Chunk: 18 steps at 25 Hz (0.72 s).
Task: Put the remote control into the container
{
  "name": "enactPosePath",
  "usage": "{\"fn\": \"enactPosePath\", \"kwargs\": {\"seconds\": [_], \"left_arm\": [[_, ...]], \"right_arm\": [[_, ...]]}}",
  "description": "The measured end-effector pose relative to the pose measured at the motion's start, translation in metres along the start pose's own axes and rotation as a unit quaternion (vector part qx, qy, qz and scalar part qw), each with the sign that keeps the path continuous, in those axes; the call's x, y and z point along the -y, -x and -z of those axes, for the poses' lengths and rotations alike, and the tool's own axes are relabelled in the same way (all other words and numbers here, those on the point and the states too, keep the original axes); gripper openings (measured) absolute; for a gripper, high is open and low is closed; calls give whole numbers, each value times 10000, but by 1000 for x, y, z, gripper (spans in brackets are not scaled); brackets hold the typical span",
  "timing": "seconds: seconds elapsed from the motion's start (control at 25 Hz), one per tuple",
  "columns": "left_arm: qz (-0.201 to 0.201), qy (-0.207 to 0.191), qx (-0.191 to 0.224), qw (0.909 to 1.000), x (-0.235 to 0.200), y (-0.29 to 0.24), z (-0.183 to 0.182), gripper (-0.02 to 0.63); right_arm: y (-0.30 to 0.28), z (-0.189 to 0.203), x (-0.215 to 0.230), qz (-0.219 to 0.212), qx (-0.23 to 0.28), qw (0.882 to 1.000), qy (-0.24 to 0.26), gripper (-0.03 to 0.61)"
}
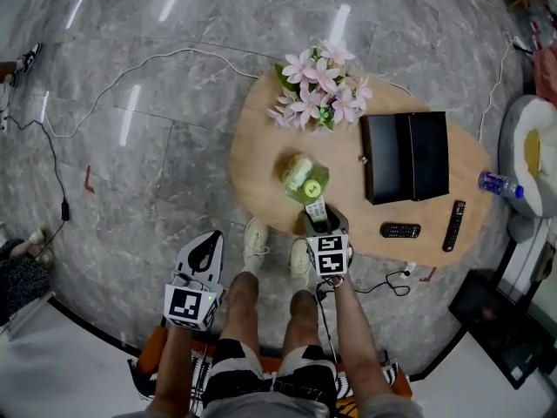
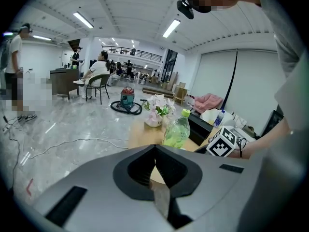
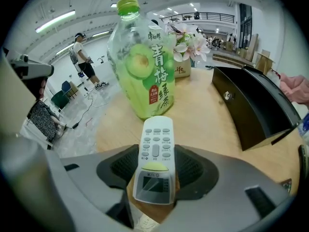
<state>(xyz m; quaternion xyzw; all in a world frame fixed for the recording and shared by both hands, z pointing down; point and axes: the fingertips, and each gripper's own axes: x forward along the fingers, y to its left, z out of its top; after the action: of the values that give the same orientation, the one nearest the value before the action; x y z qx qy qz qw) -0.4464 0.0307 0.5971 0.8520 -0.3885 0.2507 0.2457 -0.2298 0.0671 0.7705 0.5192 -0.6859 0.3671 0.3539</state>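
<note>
In the head view, a rounded wooden table (image 1: pixel 261 151) stands on a grey marble floor. On it are a vase of pink and white flowers (image 1: pixel 318 90), a green tea bottle (image 1: pixel 305 178) and an open black container (image 1: pixel 406 155). Two black remotes (image 1: pixel 400 230) lie near the table's right end, and a small water bottle (image 1: pixel 500 184) lies at its far right edge. The right gripper (image 1: pixel 315 218) reaches over the near edge of the table. The white remote control (image 1: pixel 315 207) lies between its jaws, just in front of the tea bottle and well apart from the container. The left gripper (image 1: pixel 205 244) hangs over the floor beside the person's left leg, off the table.

The left gripper view shows its jaws clenched together with nothing between them. Beyond them are the tea bottle, the flowers and the right gripper's marker cube (image 2: pixel 223 141).

In the right gripper view the jaws stand spread wide. The remote control rests flat on the tabletop between them, display end nearest the camera. The pads sit just beside its long edges and seem not to press on it, though this is hard to judge. The tea bottle stands upright right behind the remote, and the container is off to the right with its lid raised
</note>
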Motion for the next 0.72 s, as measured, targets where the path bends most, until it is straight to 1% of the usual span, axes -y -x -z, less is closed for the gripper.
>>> {"fn": "enactPosePath", "kwargs": {"seconds": [0.2, 0.4, 0.56, 0.72], "left_arm": [[-10, -115, 84, 9999, -2, 5, -20, 8], [-17, -200, 208, 9996, 0, 12, -45, 8], [63, -285, 297, 9991, 8, 18, -71, 8], [230, -401, 367, 9983, 21, 26, -98, 8]], "right_arm": [[8, -3, 4, -31, -14, 9996, -266, 230], [30, -20, 10, -9, 100, 9996, -279, 230], [53, -38, 14, 33, 210, 9993, -310, 230], [81, -55, 16, 112, 309, 9989, -335, 230]]}}
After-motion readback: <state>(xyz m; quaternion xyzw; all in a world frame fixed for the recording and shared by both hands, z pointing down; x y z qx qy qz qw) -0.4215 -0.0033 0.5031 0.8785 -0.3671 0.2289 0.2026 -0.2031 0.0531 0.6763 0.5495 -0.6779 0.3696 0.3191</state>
